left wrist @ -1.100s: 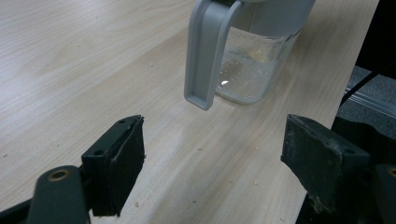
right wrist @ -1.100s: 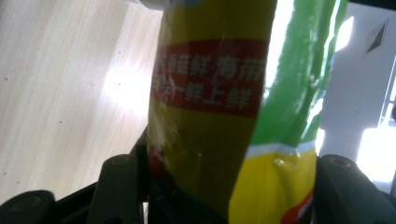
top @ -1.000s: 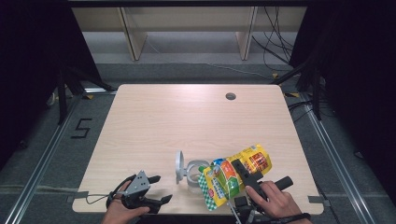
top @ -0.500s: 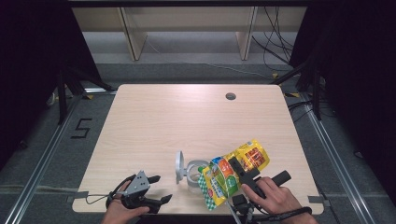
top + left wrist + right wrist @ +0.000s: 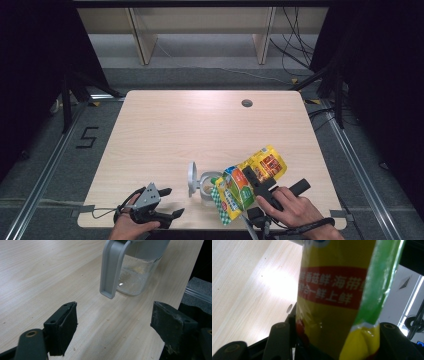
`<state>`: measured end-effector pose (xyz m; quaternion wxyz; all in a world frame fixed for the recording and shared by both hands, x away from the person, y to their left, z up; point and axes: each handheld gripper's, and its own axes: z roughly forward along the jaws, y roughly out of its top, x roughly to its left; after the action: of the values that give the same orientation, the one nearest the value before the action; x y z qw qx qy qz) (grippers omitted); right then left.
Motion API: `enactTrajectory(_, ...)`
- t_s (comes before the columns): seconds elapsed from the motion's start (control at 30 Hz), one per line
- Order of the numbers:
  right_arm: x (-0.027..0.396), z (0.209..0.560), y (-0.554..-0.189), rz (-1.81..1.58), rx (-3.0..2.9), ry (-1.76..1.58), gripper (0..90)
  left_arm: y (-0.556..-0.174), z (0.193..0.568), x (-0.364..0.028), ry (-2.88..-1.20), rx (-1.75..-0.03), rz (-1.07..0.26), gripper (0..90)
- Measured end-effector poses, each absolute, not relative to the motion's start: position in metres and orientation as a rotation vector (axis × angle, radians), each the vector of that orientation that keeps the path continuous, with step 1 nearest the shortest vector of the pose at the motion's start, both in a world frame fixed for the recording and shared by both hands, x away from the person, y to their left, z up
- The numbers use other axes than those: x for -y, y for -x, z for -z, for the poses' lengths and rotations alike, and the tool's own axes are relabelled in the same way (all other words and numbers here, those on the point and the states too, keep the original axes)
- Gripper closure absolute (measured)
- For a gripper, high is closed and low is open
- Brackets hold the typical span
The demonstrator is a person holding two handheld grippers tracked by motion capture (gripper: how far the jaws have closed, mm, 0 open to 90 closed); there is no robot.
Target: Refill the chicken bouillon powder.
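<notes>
The right gripper point(image 5: 256, 182), held at the table's point(image 5: 200, 125) near right edge, has its jaws about half closed on the yellow and green bag point(image 5: 250, 180), which is clamped between them in the right gripper view and tilts over the open clear jar point(image 5: 206, 186) just to its left; those jaws have just been closing a little on the bag. The left gripper point(image 5: 167, 202) rests at the near left edge, jaws wide apart and holding nothing, the jar with its raised grey lid point(image 5: 112, 267) standing beyond them, apart from them
</notes>
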<state>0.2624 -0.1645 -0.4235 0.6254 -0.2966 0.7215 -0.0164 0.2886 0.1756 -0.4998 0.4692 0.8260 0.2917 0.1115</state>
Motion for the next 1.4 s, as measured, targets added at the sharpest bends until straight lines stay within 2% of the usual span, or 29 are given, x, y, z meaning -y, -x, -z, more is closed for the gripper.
enactTrajectory(1.4,0.161,0.409,-0.265,0.194,-1.566,0.879,54.7,-0.288,0.5,-0.175,-2.018,-0.717,-0.275,20.8)
